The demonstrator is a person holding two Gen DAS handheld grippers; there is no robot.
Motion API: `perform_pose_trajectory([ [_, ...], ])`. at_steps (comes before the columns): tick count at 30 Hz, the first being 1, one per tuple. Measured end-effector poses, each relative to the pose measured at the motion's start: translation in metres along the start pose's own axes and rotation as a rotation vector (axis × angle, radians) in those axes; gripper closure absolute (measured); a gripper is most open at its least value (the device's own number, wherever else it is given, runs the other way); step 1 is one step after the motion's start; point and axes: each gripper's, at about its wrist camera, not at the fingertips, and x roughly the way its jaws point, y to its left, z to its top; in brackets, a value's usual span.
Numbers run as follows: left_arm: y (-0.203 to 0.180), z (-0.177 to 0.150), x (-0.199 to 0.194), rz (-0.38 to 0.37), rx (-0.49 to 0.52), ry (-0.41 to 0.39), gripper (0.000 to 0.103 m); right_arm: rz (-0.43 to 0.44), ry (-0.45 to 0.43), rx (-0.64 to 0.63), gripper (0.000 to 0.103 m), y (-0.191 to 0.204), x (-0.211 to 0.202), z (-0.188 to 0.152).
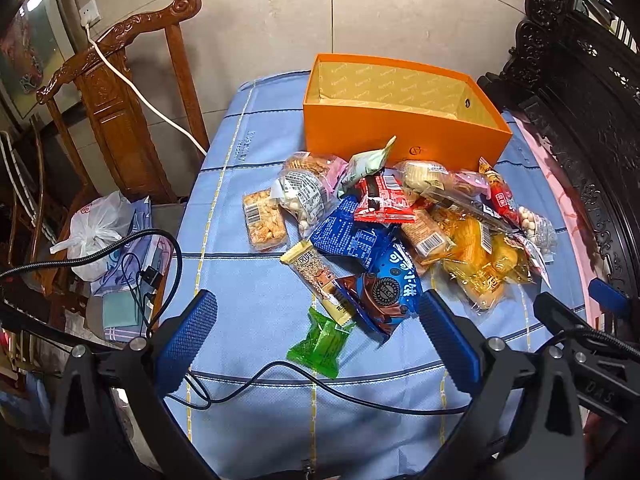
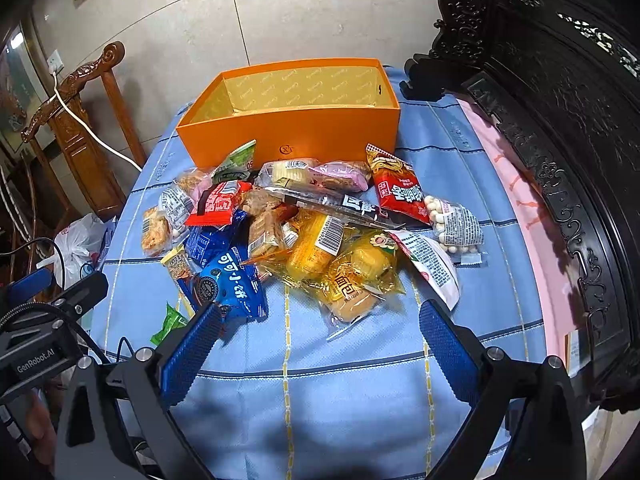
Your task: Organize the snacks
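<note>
A pile of wrapped snacks (image 1: 400, 228) lies on the blue checked tablecloth (image 1: 248, 280), in front of an open orange box (image 1: 400, 136) with nothing visible inside it. A green candy pack (image 1: 320, 342) lies nearest the left gripper (image 1: 316, 316), which is open and empty just above the cloth. In the right wrist view the pile (image 2: 312, 232) and the box (image 2: 292, 136) show again. The right gripper (image 2: 320, 320) is open and empty, short of a yellow bread pack (image 2: 352, 280). The blue cookie pack (image 2: 232, 280) touches its left finger's tip.
A carved wooden chair (image 1: 120, 120) with a white cable stands at the left. A dark carved headboard (image 1: 580, 120) runs along the right, with a pink sheet (image 2: 516, 208) beside the cloth. A black cable (image 1: 320, 388) crosses the cloth's near edge. A plastic bag (image 1: 96, 232) lies on the floor.
</note>
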Motion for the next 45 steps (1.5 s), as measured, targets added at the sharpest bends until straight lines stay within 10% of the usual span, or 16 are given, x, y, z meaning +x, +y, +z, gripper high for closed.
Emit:
perform_pose_trajectory([
  [45, 0.0020, -0.0043, -0.0005, 0.004, 0.003, 0.003, 0.004, 0.001, 0.001, 0.001, 0.003, -0.0001, -0.0008, -0.0024],
])
